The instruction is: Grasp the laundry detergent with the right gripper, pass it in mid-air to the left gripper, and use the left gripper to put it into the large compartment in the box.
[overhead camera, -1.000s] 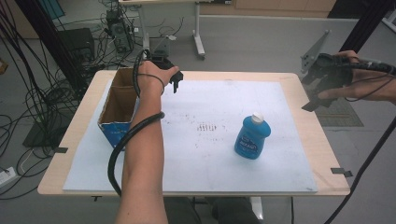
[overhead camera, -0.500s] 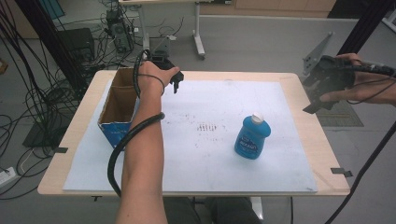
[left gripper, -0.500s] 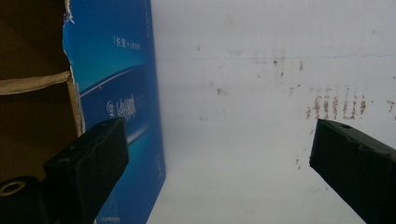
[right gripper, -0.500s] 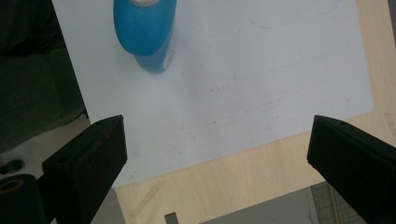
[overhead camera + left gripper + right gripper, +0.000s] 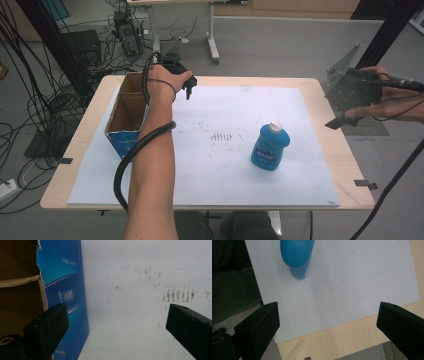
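Observation:
A blue bottle (image 5: 270, 146) with a white cap stands on the white sheet (image 5: 225, 165), right of the middle. An open cardboard box (image 5: 127, 112) with a blue outer wall sits at the sheet's left edge. My left gripper (image 5: 189, 90) hangs over the far part of the sheet, just right of the box's far corner. In the left gripper view it (image 5: 117, 332) is open, with the box's blue wall (image 5: 65, 290) beside its left jaw. My right gripper (image 5: 342, 119) is held above the table's right edge. It (image 5: 327, 327) stands open and empty, the bottle (image 5: 297, 255) lying farther off.
The wooden table (image 5: 350, 165) shows as a bare border around the sheet. Brown smudges (image 5: 220, 136) mark the sheet's middle. Cables and equipment (image 5: 125, 35) lie on the floor beyond the far left corner. A black cable (image 5: 135, 150) trails along the left forearm.
The right gripper has drifted slightly at the table's right edge. The left arm, the box and the bottle stay where they were.

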`<state>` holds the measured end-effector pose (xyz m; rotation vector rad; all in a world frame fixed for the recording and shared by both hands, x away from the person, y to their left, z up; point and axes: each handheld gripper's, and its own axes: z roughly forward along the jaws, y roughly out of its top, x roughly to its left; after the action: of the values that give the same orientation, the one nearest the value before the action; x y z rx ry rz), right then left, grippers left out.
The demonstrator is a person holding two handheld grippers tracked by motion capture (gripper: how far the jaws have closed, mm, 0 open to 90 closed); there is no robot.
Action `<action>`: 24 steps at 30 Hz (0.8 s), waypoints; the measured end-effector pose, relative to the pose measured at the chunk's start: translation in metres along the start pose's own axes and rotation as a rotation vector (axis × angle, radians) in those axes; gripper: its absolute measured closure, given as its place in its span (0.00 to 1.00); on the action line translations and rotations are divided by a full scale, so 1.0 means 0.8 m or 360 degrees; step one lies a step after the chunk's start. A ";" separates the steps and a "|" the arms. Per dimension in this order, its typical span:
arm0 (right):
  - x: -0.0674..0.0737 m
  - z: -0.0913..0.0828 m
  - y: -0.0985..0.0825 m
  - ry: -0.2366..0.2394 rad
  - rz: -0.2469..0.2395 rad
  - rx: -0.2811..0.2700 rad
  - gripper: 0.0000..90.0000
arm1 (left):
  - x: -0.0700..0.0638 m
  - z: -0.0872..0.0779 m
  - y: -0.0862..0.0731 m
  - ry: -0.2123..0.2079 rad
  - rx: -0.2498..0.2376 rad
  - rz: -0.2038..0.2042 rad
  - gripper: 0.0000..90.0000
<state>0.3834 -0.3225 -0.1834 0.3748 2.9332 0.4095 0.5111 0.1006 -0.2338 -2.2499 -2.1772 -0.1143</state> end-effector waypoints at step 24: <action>0.033 0.071 -0.055 0.0052 0.0169 -0.0176 0.05 | -0.005 0.000 -0.004 0.0001 -0.0012 0.0021 0.06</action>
<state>0.3593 -0.3425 -0.2534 0.5147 2.9143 0.5944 0.5075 0.0964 -0.2343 -2.2673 -2.1648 -0.1234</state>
